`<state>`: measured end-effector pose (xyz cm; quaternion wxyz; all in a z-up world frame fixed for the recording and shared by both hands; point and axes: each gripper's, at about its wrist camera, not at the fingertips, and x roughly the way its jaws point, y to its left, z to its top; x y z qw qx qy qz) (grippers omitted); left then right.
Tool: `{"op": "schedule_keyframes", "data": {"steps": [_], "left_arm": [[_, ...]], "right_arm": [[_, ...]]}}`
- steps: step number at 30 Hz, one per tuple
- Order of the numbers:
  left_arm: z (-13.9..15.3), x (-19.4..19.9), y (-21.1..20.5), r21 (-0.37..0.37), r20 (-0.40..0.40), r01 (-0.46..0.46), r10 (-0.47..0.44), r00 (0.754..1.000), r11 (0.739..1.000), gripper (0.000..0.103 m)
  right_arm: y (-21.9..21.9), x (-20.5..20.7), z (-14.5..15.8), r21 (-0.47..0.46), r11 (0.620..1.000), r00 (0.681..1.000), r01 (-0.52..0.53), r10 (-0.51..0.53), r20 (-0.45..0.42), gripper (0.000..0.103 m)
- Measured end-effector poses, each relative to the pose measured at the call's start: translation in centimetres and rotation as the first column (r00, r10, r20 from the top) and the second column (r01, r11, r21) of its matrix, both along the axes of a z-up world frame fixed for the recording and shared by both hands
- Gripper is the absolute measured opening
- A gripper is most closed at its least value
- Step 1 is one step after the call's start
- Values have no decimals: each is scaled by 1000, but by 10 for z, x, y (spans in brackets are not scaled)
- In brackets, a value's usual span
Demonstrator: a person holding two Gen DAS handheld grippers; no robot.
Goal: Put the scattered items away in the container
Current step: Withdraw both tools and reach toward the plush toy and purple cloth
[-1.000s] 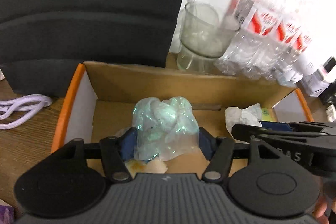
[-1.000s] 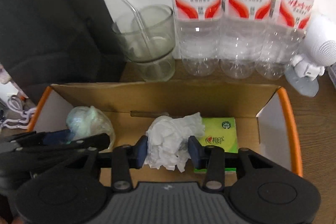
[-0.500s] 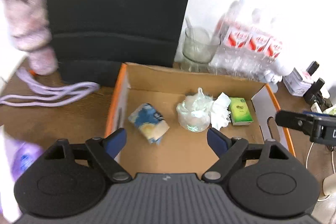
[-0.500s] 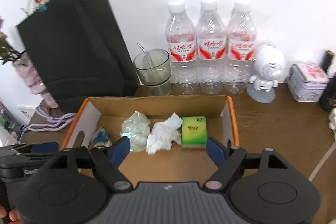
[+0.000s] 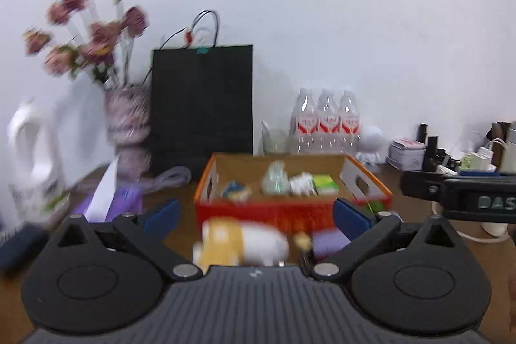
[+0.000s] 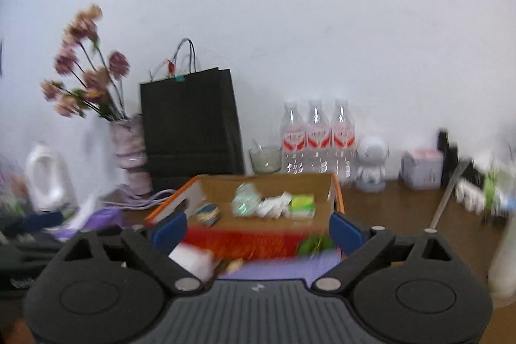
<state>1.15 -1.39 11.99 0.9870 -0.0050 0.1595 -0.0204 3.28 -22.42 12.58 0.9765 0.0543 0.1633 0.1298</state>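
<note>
The cardboard box (image 5: pixel 206 182) with orange edges holds a blue-yellow packet (image 5: pixel 235 191), crumpled clear plastic (image 5: pixel 274 181), a white tissue wad (image 5: pixel 303 184) and a green pack (image 5: pixel 325 184). In front of it lie a blurred yellow-and-white item (image 5: pixel 238 242) and a purple item (image 5: pixel 329 240). My left gripper (image 5: pixel 256 215) hangs well back from the box, its jaws opening with nothing between them. My right gripper (image 6: pixel 258 229) is likewise back from the box (image 6: pixel 337 192), jaws opening and empty; the plastic (image 6: pixel 246 200) and tissue (image 6: pixel 274 205) rest inside.
Behind the box stand a black paper bag (image 5: pixel 201 105), a flower vase (image 5: pixel 129 131), a glass (image 5: pixel 274 141), three water bottles (image 5: pixel 325 124) and a white figurine (image 5: pixel 371 144). A white jug (image 5: pixel 32 150) and purple pack (image 5: pixel 122 195) lie left; tins and cables (image 5: pixel 406 152) right.
Both grippers released the plastic and the tissue inside the box, widened their jaws, and pulled far back and slightly up, so the whole desk now shows.
</note>
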Motion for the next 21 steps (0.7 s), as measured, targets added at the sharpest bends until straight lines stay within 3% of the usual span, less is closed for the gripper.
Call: {"op": "schedule_keyframes", "data": {"steps": [4,6,10,13,17,19,21], "left_arm": [[-29,-59,-4,-53,-95,27,-32,995,998,103],[-41,-83,-11,-11,-103,54,-54,993,999,103],[-56,-113,-17,69,-90,83,-76,993,994,103],[-65,-110,-13,67,-127,73,-64,990,995,103],[-66,-99,-1,29,-136,49,-45,990,998,102],[-66,-86,4,29,-146,47,-43,988,998,96],[-68,-65,9,24,-162,62,-57,985,998,83]], "right_arm": [[-20,-79,-35,8,1000,999,-16,17,-27,100],[-23,-109,-52,-16,1000,998,-16,16,-55,100],[-16,-153,-76,-151,987,998,-51,44,-48,100],[-8,-156,-79,-213,975,997,-70,63,-39,100],[-2,-136,-71,-165,980,992,-114,104,-71,94],[4,-123,-71,-152,979,988,-134,121,-92,91],[9,-104,-72,-147,979,985,-142,125,-117,85]]}}
